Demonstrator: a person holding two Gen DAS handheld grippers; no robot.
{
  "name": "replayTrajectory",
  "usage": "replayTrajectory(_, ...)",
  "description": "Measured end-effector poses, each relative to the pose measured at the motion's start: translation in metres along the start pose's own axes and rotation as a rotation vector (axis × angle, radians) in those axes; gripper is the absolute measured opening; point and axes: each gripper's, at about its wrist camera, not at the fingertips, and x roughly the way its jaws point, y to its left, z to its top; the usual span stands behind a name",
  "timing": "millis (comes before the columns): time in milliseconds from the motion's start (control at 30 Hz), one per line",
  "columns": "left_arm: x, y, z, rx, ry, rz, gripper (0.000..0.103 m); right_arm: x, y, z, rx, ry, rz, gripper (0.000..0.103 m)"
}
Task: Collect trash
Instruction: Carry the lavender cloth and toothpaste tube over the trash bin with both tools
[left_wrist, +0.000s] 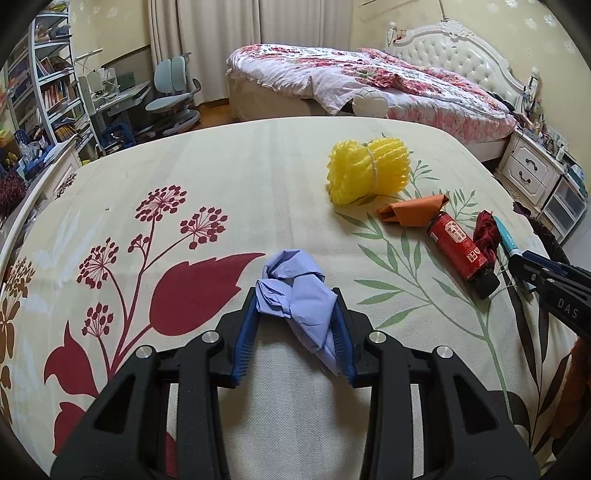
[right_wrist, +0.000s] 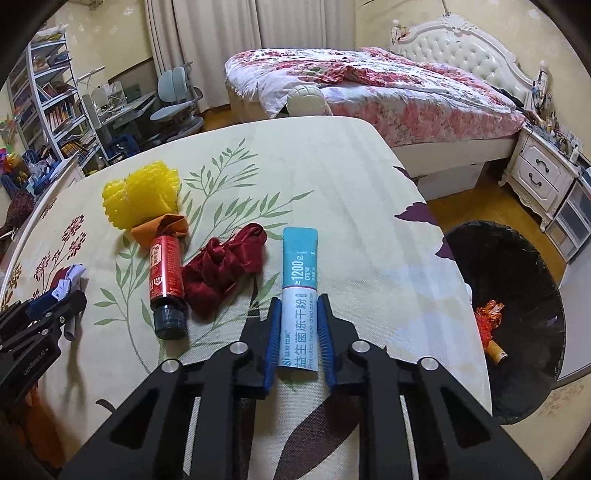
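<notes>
Blue wad (left_wrist: 295, 295) pinched off-centre in the left claw (left_wrist: 295, 314) may slip, while the right claw (right_wrist: 297, 321), bracketing the sachet (right_wrist: 300, 295) near the bin (right_wrist: 517, 295), looks unclenched and could skid off.

Soft, even indoor light; sharp centre, heavy fisheye warp.
Daylight filters through the closed curtains (left_wrist: 207, 44) at the far wall. Shadows are faint and short, as beside the red bottle (right_wrist: 166, 280). Small highlights glint on the gripper bolts; no strong glare. Straight lines bow toward the frame edges, corners vignette to black, and the bookshelf (left_wrist: 48, 92) smears slightly.
</notes>
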Motion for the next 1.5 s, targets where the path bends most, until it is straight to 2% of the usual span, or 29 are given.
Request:
replayTrajectory(300, -0.007, -0.001, 0.002, 0.004, -0.024, 0.004, 0.037, -0.014, -0.005, -0.006, -0.002, -0.032, 0.007, 0.016)
replayTrajectory(633, -0.024, -0.028, 0.009, 0.026, -0.076, -0.063, 0.037, -0.043, -0.035, -0.005, 0.048, -0.108, -0.020, 0.016)
replayTrajectory(800, -0.034, -0.062, 0.017, 0.069, -0.126, -0.128, 0.037, -0.058, -0.065, -0.004, 0.099, -0.150, -0.060, 0.016)
replayTrajectory(1000, -0.035, -0.114, 0.030, 0.145, -0.159, -0.204, 0.037, -0.073, -0.103, -0.007, 0.126, -0.202, -0.192, 0.016)
replayTrajectory(1200, -0.027, -0.175, 0.040, 0.223, -0.172, -0.282, 0.037, -0.076, -0.139, -0.011, 0.181, -0.218, -0.249, 0.016)
replayTrajectory(1500, -0.010, -0.250, 0.047, 0.317, -0.179, -0.331, 0.037, -0.064, -0.180, -0.017, 0.259, -0.217, -0.303, 0.016)
